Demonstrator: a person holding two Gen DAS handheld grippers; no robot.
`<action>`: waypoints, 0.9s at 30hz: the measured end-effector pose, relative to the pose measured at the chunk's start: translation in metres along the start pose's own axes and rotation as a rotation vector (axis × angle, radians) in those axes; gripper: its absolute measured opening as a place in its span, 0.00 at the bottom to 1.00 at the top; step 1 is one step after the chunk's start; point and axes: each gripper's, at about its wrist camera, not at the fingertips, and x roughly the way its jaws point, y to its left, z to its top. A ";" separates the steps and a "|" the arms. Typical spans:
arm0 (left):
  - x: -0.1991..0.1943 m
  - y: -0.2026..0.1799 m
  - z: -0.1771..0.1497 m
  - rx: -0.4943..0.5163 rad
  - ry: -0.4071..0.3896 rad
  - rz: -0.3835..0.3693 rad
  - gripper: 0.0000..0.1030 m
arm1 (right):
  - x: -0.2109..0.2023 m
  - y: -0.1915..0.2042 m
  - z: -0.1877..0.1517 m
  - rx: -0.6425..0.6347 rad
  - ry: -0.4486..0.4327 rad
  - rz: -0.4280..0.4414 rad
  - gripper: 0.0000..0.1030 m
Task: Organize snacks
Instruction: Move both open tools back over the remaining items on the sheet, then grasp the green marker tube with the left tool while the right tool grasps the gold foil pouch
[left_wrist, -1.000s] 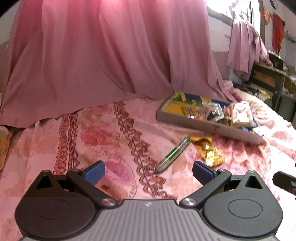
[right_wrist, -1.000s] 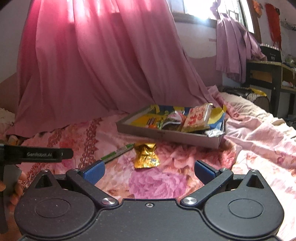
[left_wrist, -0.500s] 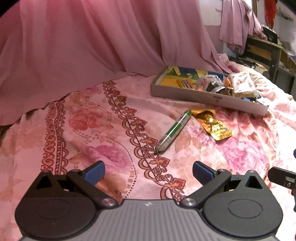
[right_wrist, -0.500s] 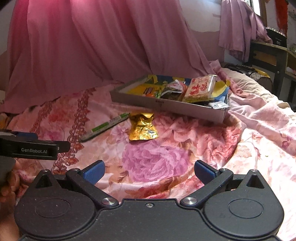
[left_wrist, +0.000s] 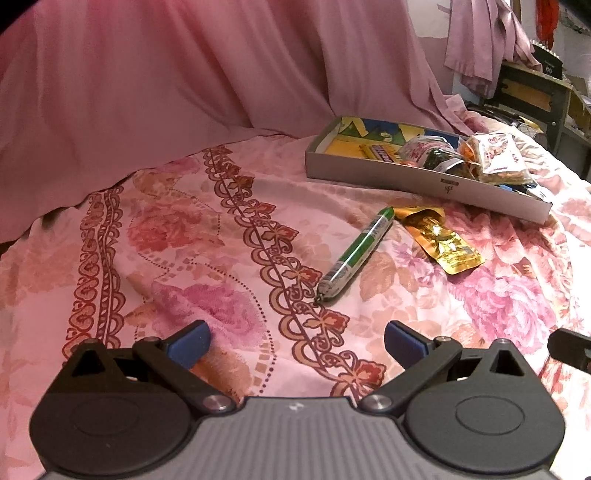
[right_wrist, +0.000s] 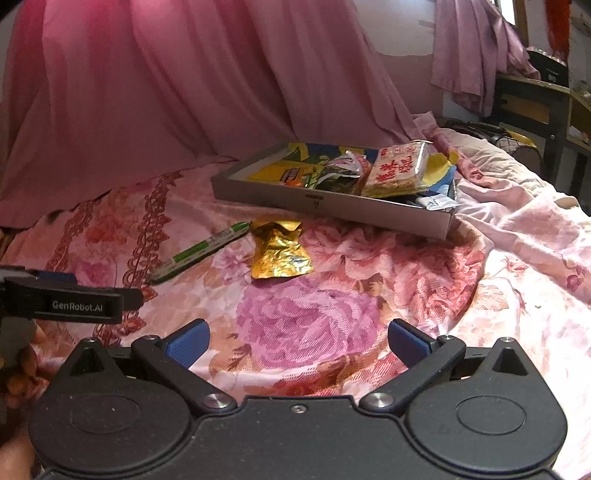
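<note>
A green and white sausage stick (left_wrist: 354, 252) (right_wrist: 201, 250) lies on the flowered bedspread. Beside it, to its right, rests a crumpled gold foil packet (left_wrist: 439, 236) (right_wrist: 279, 249). Behind both stands a shallow grey cardboard tray (left_wrist: 388, 181) (right_wrist: 332, 205) holding several snack packs, among them a red-lettered cracker pack (right_wrist: 397, 170). My left gripper (left_wrist: 297, 341) is open and empty, a short way in front of the sausage stick. My right gripper (right_wrist: 297, 341) is open and empty too, hovering over the bedspread in front of the gold packet.
Pink curtains (left_wrist: 207, 74) hang down onto the bed behind the tray. A dark wooden desk (right_wrist: 535, 107) stands at the far right. The left gripper's body and a hand (right_wrist: 22, 354) show at the left edge of the right wrist view.
Both grippers have tilted down and come closer to the bedspread, so the sausage stick, gold packet and tray look larger. Nothing on the bed has moved.
</note>
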 end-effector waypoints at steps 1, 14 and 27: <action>0.001 0.000 0.001 -0.004 0.002 0.000 1.00 | 0.001 -0.001 0.001 0.003 -0.004 -0.001 0.99; 0.020 0.005 0.021 -0.065 0.014 -0.014 1.00 | 0.036 0.007 0.021 -0.070 -0.063 0.028 0.99; 0.049 -0.001 0.034 -0.069 -0.004 -0.057 1.00 | 0.091 -0.004 0.025 -0.032 -0.032 -0.012 0.99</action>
